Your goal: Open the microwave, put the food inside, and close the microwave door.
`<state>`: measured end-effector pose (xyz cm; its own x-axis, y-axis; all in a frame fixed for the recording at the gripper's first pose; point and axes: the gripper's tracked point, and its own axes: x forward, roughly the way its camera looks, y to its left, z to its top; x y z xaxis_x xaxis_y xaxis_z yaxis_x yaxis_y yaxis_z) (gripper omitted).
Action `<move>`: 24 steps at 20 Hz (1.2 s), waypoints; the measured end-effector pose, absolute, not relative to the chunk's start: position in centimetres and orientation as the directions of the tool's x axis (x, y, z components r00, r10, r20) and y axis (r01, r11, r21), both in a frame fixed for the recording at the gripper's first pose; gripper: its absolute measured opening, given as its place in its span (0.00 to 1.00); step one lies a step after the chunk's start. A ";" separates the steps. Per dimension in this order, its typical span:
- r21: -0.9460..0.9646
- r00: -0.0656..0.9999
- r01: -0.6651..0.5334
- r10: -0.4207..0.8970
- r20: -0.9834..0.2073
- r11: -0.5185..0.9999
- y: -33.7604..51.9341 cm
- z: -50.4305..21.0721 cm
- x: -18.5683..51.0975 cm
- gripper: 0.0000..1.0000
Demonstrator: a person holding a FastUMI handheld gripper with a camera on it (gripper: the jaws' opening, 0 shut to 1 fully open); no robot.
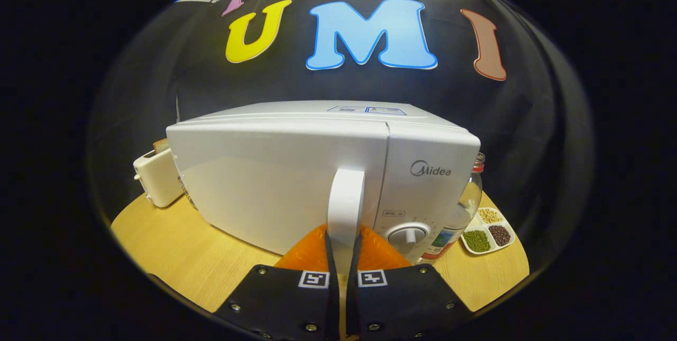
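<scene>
A white microwave (275,182) stands on the round wooden table (174,246), close in front of me, its door shut. An upright white door handle (346,203) runs down the door's right side, beside the control panel with a round dial (407,235). My gripper (344,248) is shut on the lower end of that handle, one finger on each side of it. The food is not visible from here.
A white toaster (157,177) with bread in its slot sits left of the microwave. To the right stand a glass jar (465,203) and a white divided dish (489,235) of beans and grains. Bare table lies at the front left.
</scene>
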<state>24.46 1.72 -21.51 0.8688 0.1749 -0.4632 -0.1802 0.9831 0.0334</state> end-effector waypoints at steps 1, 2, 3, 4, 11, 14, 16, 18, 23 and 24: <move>0.021 0.871 -0.191 0.180 -0.457 0.981 1.9 -21.3 23.4 0.06; -0.023 0.875 -0.218 0.185 -0.447 0.976 2.2 -21.5 22.8 0.05; -0.050 0.878 -0.232 0.187 -0.441 0.972 2.3 -21.1 21.9 0.05; -0.040 0.872 -0.230 0.187 -0.453 0.972 2.3 -21.2 21.1 0.05; 0.014 0.831 -0.245 0.217 -0.513 0.970 4.8 -20.8 15.4 0.05; 0.054 0.800 -0.269 0.255 -0.544 0.961 6.8 -20.6 12.5 0.14; 0.020 0.797 -0.298 0.260 -0.545 0.955 7.8 -20.2 10.8 0.18; -0.038 0.805 -0.324 0.255 -0.535 0.945 8.7 -19.5 9.5 0.21; -0.061 0.806 -0.342 0.260 -0.532 0.938 10.6 -18.5 6.6 0.23; -0.067 0.806 -0.344 0.258 -0.532 0.937 10.9 -18.4 5.9 0.21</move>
<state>5.94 10.90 -18.35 0.8064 0.2579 -0.5321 -0.3437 0.9367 -0.0670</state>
